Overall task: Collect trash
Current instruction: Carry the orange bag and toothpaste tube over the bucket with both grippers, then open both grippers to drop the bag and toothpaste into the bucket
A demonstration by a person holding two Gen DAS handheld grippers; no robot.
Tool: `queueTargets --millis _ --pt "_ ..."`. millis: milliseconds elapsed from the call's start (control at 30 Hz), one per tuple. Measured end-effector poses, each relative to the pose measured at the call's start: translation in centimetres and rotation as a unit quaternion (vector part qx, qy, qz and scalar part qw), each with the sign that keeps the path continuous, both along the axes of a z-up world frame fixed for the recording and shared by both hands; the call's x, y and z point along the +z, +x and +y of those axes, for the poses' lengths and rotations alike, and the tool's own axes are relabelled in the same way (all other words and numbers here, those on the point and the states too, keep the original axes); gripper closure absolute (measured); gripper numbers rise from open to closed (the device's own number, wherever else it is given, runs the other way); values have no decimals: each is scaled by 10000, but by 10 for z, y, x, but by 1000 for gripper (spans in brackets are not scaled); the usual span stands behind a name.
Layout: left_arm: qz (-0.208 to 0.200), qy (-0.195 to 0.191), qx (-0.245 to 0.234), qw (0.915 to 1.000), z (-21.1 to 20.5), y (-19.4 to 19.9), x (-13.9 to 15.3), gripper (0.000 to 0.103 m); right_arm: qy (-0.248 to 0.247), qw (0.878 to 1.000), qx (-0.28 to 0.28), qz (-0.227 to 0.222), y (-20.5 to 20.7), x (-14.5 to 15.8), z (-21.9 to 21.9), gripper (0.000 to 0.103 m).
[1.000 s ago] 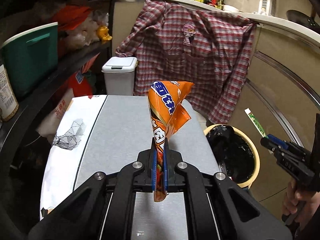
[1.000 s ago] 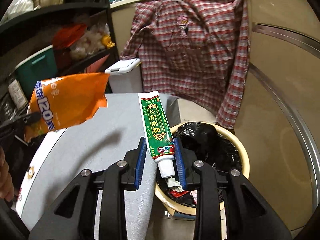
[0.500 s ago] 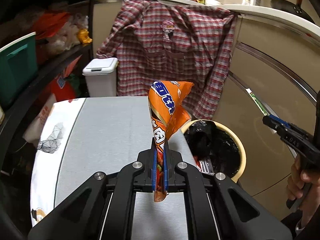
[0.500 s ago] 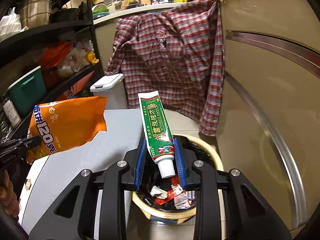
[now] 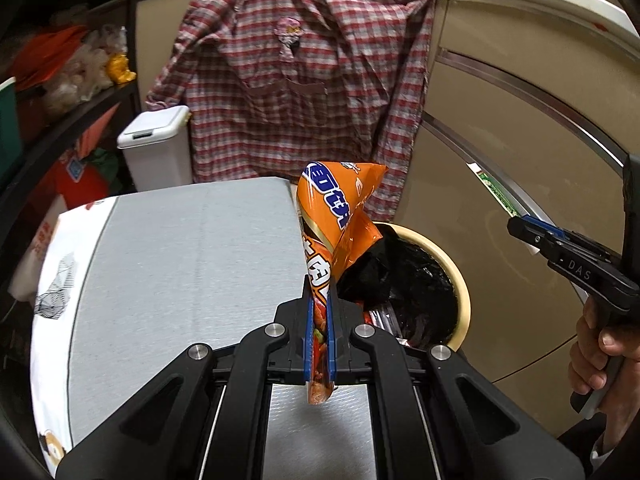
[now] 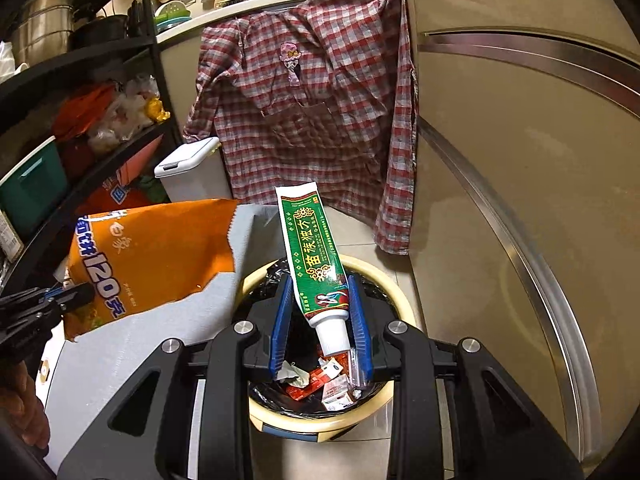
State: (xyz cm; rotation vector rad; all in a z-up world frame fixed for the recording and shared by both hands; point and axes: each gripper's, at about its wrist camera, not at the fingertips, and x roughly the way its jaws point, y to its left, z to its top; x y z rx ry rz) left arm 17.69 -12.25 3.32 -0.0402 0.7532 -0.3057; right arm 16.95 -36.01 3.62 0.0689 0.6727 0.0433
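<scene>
Left wrist view: snack bag (image 5: 340, 216) covers the near-left rim of the trash bin (image 5: 460, 280), bin contents mostly dark, unreadable; right hand-held gripper (image 5: 520, 230) cut off by the right edge, toothpaste tube (image 5: 496, 192) seen only as a thin edge-on strip. Right wrist view: left hand-held gripper (image 6: 86, 290) cut by the left edge, worktop (image 6: 132, 340) partly behind the bag, bin scraps (image 6: 328, 380) too small to identify.
</scene>
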Motion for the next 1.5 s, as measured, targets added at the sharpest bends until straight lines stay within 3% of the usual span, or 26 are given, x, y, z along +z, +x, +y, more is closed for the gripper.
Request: queueTargets --millis 867,1067,1500 --pt "478 38 -429 9979 -56 37 -41 98 -14 9996 -81 253 22 -19 -5 71" --pt "445 40 -337 9984 -54 39 -40 78 82 9995 -149 265 22 -19 -11 58" --pt "331 -37 -363 9988 -42 25 -30 77 212 9991 -309 178 14 -14 -20 57"
